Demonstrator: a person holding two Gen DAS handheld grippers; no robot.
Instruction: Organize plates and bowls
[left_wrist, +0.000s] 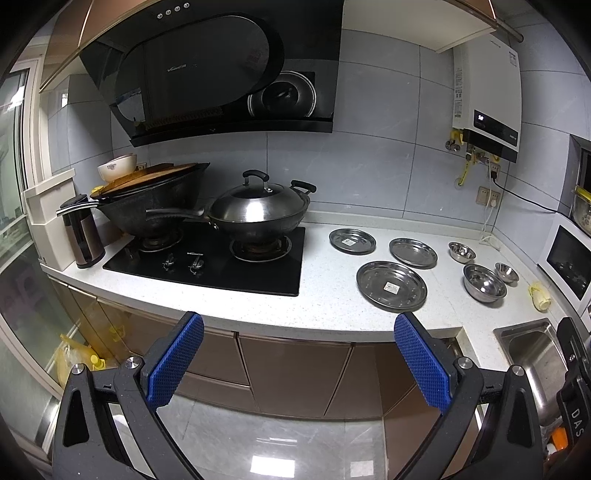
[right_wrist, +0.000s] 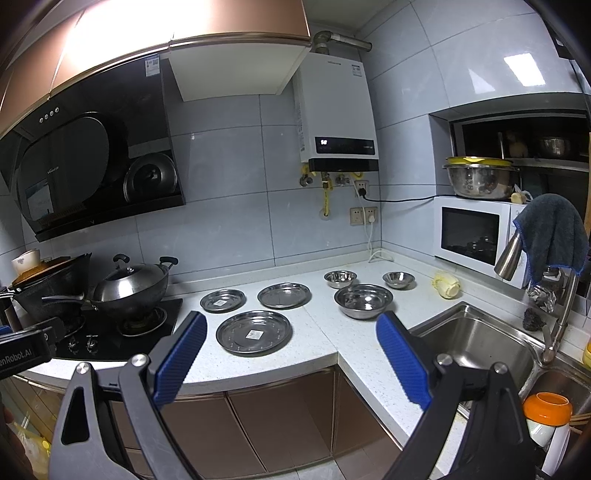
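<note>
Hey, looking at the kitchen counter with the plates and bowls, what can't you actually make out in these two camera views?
- Stickers on the large plate and the small plate: print too small to read, both views.
- Contents of the big wok: hidden by the wooden board on top, left wrist view.
- Sink near side: blocked by the right claw, right wrist view.
- Left claw: open; the hand holding it is out of frame.

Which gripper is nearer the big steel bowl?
Right, probably. The right gripper hangs before the counter edge just below the big bowl; the left gripper sits further left, toward the stove.
</note>
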